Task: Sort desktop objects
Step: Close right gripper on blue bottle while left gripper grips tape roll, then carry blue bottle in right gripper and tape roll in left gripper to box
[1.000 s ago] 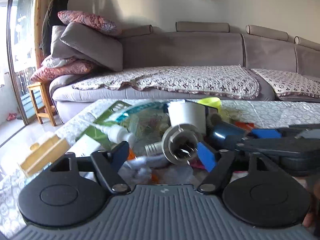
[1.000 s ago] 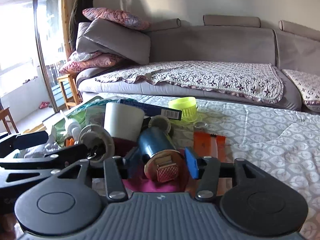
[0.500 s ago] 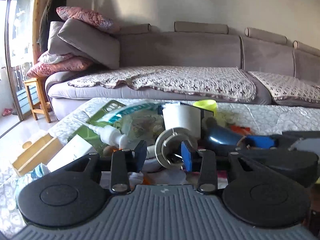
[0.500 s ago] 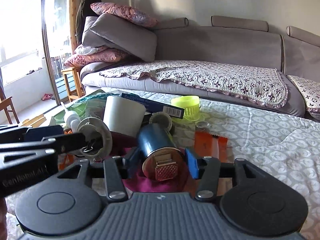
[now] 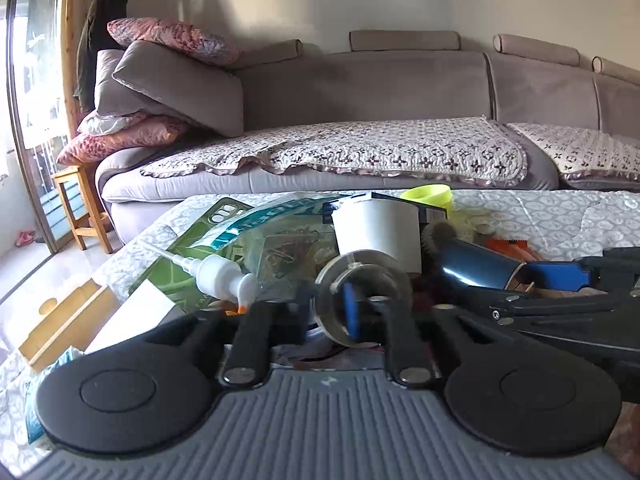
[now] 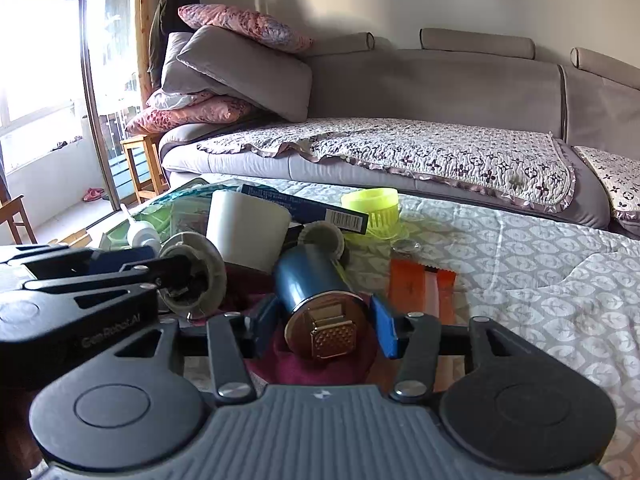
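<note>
From the left wrist view, the left claw (image 5: 326,312) had closed all the way down on the clear round lid (image 5: 362,298), one blue pad visible through the plastic, the other hidden behind the linkage. The lid stood on edge just at 6 o'clock from the white cup (image 5: 378,236). At 9 o'clock lay a white pump bottle (image 5: 218,276). The right claw's arm cut in from 3 o'clock, covering most of the dark blue cylinder (image 5: 476,266).

From the right wrist view, the right claw (image 6: 324,330) stood about half open around the dark blue cylinder (image 6: 312,280), its gold end facing the camera; whether the pads pressed on it I cannot tell. Only this view showed the yellow-green basket (image 6: 374,210) whole, at 1 o'clock, and the orange packet (image 6: 418,282) on the quilted table (image 6: 520,272).
</note>
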Tool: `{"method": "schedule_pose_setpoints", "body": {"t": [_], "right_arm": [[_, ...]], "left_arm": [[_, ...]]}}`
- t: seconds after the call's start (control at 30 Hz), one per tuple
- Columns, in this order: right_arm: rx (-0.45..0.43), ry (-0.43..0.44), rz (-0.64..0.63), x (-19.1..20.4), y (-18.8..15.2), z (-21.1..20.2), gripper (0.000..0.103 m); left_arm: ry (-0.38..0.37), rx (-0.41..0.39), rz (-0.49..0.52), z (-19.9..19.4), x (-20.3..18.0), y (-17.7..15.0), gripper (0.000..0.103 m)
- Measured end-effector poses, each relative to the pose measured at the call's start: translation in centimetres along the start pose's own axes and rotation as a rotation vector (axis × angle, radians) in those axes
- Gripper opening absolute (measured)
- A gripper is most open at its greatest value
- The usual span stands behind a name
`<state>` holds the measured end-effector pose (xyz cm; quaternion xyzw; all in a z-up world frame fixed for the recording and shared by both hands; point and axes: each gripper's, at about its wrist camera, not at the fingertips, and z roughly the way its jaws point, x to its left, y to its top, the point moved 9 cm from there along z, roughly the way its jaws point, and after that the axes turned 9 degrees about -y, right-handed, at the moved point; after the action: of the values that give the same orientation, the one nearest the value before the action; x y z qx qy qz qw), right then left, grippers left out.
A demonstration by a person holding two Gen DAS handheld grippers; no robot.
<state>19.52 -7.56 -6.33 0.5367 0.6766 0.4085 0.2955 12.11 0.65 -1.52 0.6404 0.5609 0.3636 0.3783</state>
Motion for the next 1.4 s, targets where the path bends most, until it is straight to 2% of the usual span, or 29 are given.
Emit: {"method": "schedule_pose_setpoints", "body": {"t": [0.07, 0.1, 0.17, 0.43, 0.73, 1.07, 1.4], "right_arm": [[0.008, -0.005, 0.000, -0.1, 0.0, 0.2, 0.059], [0.014, -0.008, -0.001, -0.1, -0.1, 0.3, 0.059], [0.015, -0.008, 0.001, -0.1, -0.1, 0.3, 0.049], [-0.048, -0.010, -0.041, 1.0, 0.9, -0.9, 0.048], [-0.060, -0.038, -0.029, 0.9, 1.5, -1.7, 0.047], [-0.098, -0.078, -0.040, 0.6, 2.5, -4.5, 0.047], [-0.148, -0.130, 0.009, -1.3, 3.4, -10.0, 0.047]], "left_arm": [[0.001, 0.002, 0.001, -0.1, 0.0, 0.0, 0.014], [0.002, 0.003, 0.001, -0.2, 0.0, 0.0, 0.014], [0.012, -0.004, 0.008, -0.5, 0.0, 0.0, 0.014], [0.018, -0.062, 0.039, -1.9, -0.2, 1.0, 0.013], [0.017, -0.073, 0.030, -2.1, -0.6, 1.4, 0.013], [-0.001, -0.095, 0.012, -4.0, -2.0, 2.3, 0.013], [-0.026, -0.101, 0.019, -7.3, -4.3, 3.0, 0.013]]}}
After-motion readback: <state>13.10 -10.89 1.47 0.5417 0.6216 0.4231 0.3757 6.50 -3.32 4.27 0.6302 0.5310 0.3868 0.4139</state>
